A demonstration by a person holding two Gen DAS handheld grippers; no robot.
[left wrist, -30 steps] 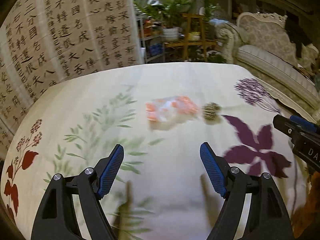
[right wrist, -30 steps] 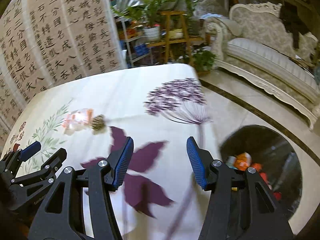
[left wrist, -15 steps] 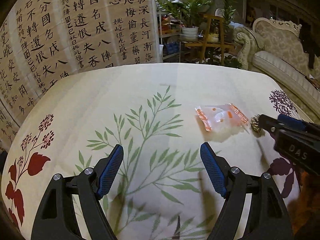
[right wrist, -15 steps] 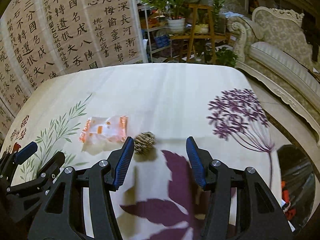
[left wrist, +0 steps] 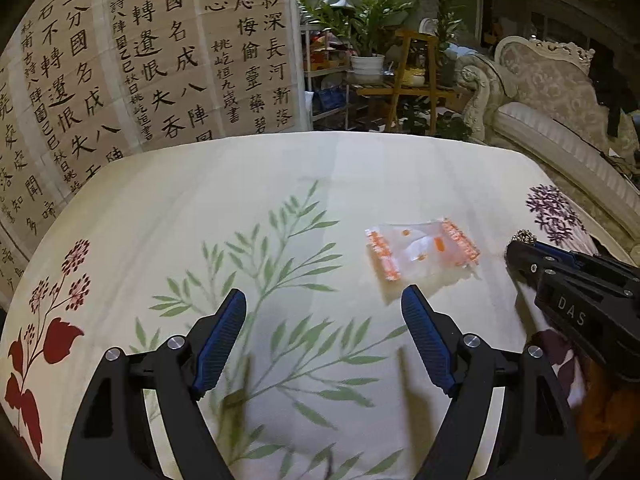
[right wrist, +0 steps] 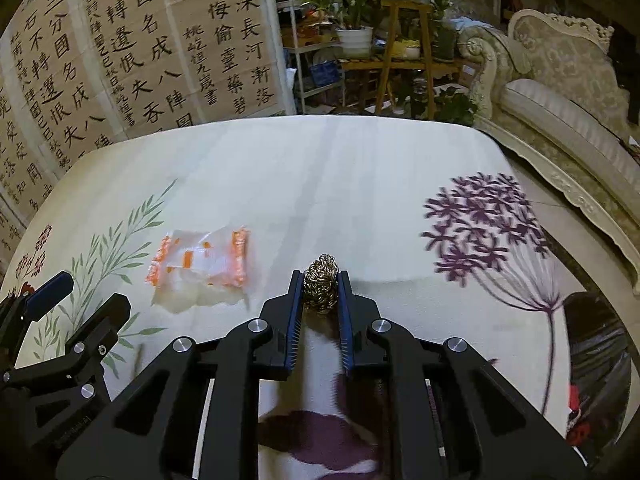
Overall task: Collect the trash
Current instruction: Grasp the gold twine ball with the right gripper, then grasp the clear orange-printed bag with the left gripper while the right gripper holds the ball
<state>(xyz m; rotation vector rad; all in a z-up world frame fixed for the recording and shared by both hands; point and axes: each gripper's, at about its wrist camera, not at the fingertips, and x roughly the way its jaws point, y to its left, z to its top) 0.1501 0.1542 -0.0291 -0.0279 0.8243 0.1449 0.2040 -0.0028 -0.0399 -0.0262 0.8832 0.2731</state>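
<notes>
A small ball of golden wire scourer (right wrist: pixel 321 282) sits on the floral tablecloth (right wrist: pixel 340 184). My right gripper (right wrist: pixel 320 285) is shut on it, its blue pads against both sides. In the left wrist view only the ball's top (left wrist: pixel 525 236) shows past the right gripper (left wrist: pixel 516 249). A clear and orange plastic wrapper (right wrist: pixel 200 264) lies flat to the left of the ball; in the left wrist view the wrapper (left wrist: pixel 422 251) is ahead and to the right. My left gripper (left wrist: pixel 322 310) is open and empty above the cloth, short of the wrapper.
A dark round trash bin (right wrist: pixel 596 364) with red and orange scraps stands on the floor off the table's right edge. A calligraphy screen (left wrist: pixel 140 60) stands behind the table. A plant stand (right wrist: pixel 400 52) and an ornate sofa (right wrist: pixel 560 92) are at the back right.
My right gripper moved forward over the wire ball and shut on it. My left gripper swung left, so the wrapper now sits to the right of its fingers.
</notes>
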